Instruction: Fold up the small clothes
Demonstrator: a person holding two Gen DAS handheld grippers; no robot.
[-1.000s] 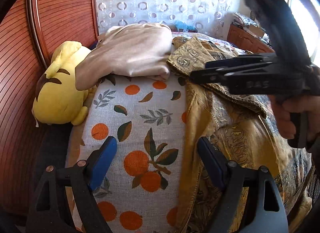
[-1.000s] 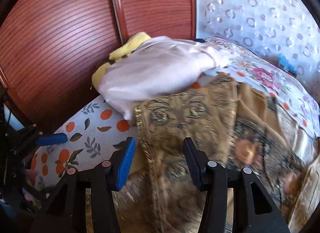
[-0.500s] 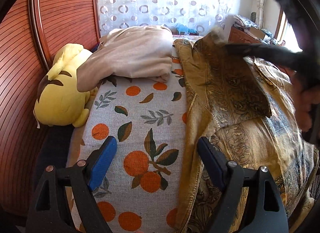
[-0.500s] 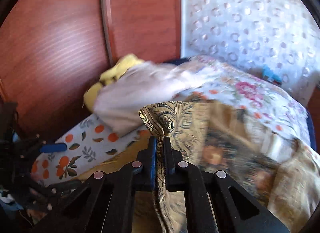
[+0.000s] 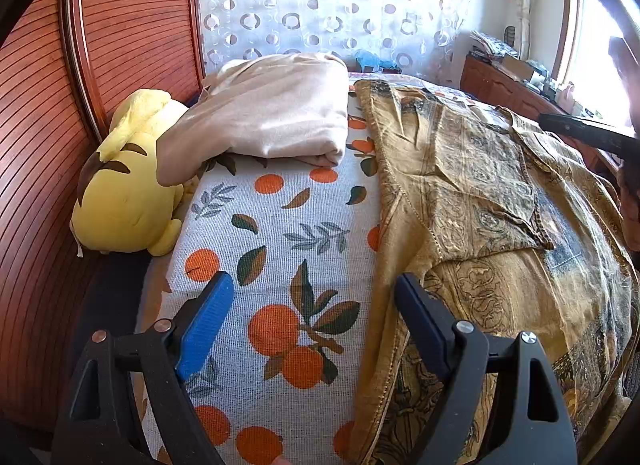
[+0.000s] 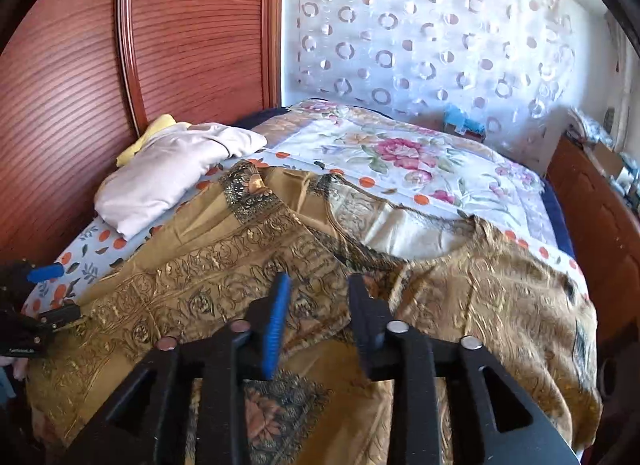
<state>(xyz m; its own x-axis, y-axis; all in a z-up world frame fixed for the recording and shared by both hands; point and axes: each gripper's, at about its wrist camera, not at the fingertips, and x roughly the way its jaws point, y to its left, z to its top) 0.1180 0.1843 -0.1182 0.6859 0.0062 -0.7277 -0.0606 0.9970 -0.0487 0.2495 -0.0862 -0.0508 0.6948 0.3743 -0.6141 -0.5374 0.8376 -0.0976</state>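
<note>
The right claw has let go: its jaws, pinched on the gold garment's cuff half a second ago, are opening with nothing between them. That sleeve, lifted a moment back, now lies folded across the garment's body, and the claw has pulled away.

Yellow plush lies against wooden headboard. Orange-print sheet covers bed. Ring-patterned curtain behind.

Bare orange-print sheet left of gold garment is free to pass. Far end blocked by folded beige cloth, yellow plush; headboard walls the left.
</note>
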